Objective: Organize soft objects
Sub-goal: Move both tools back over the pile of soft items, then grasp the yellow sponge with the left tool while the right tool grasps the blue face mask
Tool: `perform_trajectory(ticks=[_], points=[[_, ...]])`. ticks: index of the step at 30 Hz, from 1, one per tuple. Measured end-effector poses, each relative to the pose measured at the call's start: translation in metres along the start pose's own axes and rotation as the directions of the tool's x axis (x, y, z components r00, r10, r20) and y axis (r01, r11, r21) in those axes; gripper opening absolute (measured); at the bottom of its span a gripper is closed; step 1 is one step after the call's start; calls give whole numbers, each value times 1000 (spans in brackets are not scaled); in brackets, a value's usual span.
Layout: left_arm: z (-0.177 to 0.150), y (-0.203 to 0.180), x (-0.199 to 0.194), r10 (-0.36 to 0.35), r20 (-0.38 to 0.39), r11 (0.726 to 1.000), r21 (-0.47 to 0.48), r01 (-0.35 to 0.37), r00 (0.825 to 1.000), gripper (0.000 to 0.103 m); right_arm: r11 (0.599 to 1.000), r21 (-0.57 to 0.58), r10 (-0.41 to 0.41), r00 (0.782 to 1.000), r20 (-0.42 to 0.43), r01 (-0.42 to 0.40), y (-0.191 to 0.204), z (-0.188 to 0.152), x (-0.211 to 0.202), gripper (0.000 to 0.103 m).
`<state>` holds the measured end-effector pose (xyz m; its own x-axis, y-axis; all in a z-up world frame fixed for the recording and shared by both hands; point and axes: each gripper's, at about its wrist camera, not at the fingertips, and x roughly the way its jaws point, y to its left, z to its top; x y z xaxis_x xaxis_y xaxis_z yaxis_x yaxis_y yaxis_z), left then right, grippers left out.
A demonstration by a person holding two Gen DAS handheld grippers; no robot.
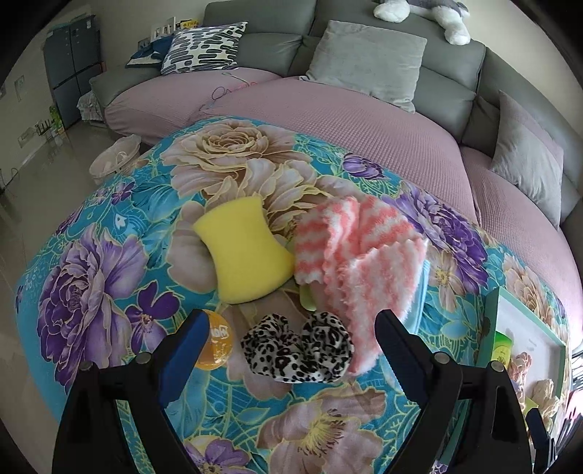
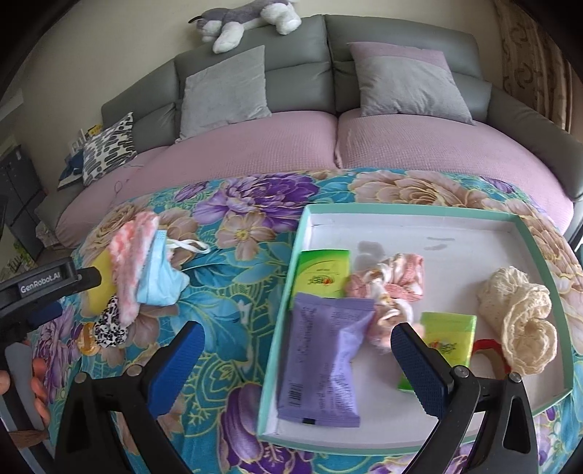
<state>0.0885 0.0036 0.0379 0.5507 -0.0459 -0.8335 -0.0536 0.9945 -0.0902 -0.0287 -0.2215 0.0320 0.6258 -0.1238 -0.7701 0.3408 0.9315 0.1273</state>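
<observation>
On the floral blanket lies a pile: a yellow sponge (image 1: pixel 243 251), a pink-and-white striped cloth (image 1: pixel 359 251), a leopard-print scrunchie (image 1: pixel 297 348) and a blue face mask (image 2: pixel 160 277). My left gripper (image 1: pixel 291 335) is open, its fingers on either side of the scrunchie, just above it. My right gripper (image 2: pixel 297 346) is open and empty above the teal-rimmed white tray (image 2: pixel 411 229). In the tray are a purple packet (image 2: pixel 322 361), two green packets (image 2: pixel 322 275), a pink-and-cream scrunchie (image 2: pixel 390 291) and a cream crocheted piece (image 2: pixel 521 313).
An orange round lid (image 1: pixel 215 344) lies by the left finger. A grey sofa with pink covers (image 1: pixel 364 120), cushions and a plush dog (image 2: pixel 247 18) stands behind. A white basket (image 1: pixel 114 160) sits on the floor at left. A red item (image 2: pixel 486 346) lies in the tray.
</observation>
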Motion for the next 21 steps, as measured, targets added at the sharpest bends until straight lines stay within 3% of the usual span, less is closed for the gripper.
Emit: perform_trajectory(ticks=[11,16,21], points=[[7,45,5,57,-5,995,-83,-57,998,93,993,-52,104,995,-5,-105,44,-4,10,103],[9,71,11,80,-23,987,-141,-83,997,93,991,-67,115,993,-12,-116,57,-3,18,103],[10,90,19,64,-52,979,-190,-73,997,93,987,-73,143,989,-29,-144,73,-1,28,103]])
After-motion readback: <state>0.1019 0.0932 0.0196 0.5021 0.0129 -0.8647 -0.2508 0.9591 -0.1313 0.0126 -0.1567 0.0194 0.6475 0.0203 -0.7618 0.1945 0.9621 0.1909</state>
